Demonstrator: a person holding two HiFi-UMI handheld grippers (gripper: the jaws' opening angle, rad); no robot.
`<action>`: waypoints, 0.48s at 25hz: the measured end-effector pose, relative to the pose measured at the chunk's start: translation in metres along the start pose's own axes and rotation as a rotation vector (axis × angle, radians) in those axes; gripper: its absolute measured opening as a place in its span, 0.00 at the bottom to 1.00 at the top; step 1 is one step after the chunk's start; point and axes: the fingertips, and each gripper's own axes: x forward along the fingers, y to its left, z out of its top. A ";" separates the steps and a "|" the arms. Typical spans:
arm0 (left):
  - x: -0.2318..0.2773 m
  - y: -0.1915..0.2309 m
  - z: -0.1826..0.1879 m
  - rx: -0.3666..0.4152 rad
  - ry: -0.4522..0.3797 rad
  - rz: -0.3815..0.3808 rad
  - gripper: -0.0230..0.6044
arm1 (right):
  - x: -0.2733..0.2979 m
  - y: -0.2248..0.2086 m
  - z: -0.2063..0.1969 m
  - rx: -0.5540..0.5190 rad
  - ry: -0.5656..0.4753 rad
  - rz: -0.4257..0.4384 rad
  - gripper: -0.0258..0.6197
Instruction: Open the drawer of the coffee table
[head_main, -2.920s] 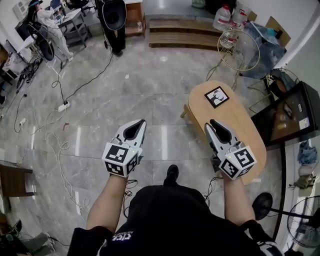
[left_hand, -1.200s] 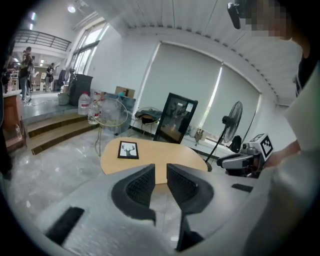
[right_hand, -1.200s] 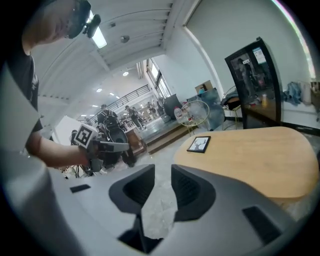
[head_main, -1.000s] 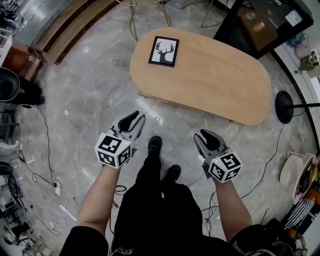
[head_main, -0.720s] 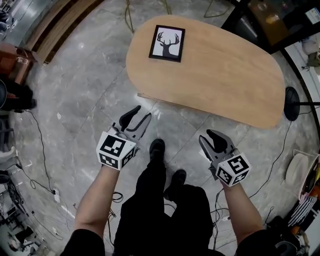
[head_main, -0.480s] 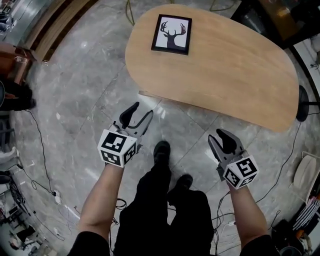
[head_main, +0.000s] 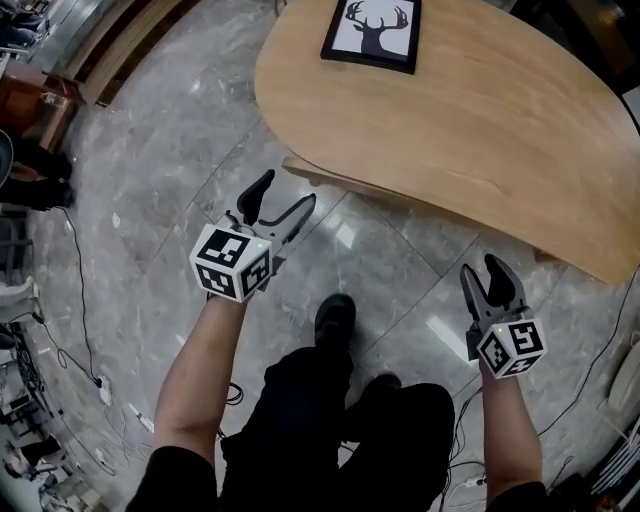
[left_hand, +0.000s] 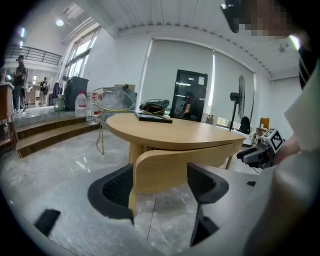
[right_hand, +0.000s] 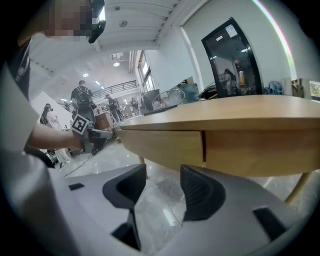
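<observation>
coffee table (head_main: 480, 130) cut off right, deer picture (head_main: 372, 35) clipped top

The person wore a black short-sleeved top (head_main: 175, 478), black trousers (head_main: 300, 392) and black shoes (head_main: 335, 318). The left tool (head_main: 285, 195) and the right tool (head_main: 483, 268) were grey, with black-padded jaws and a white cube of black square markers at the rear. Both tools' jaws had just been opening, nothing between them.
</observation>
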 end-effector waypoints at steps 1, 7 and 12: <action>0.004 0.005 -0.007 -0.012 -0.001 0.001 0.60 | 0.002 -0.005 -0.009 0.005 -0.008 -0.014 0.39; 0.024 0.015 -0.013 0.138 -0.030 -0.059 0.71 | 0.016 -0.044 -0.009 -0.032 -0.130 -0.054 0.43; 0.033 0.019 -0.031 0.175 -0.012 -0.073 0.71 | 0.023 -0.047 -0.003 -0.117 -0.196 0.025 0.43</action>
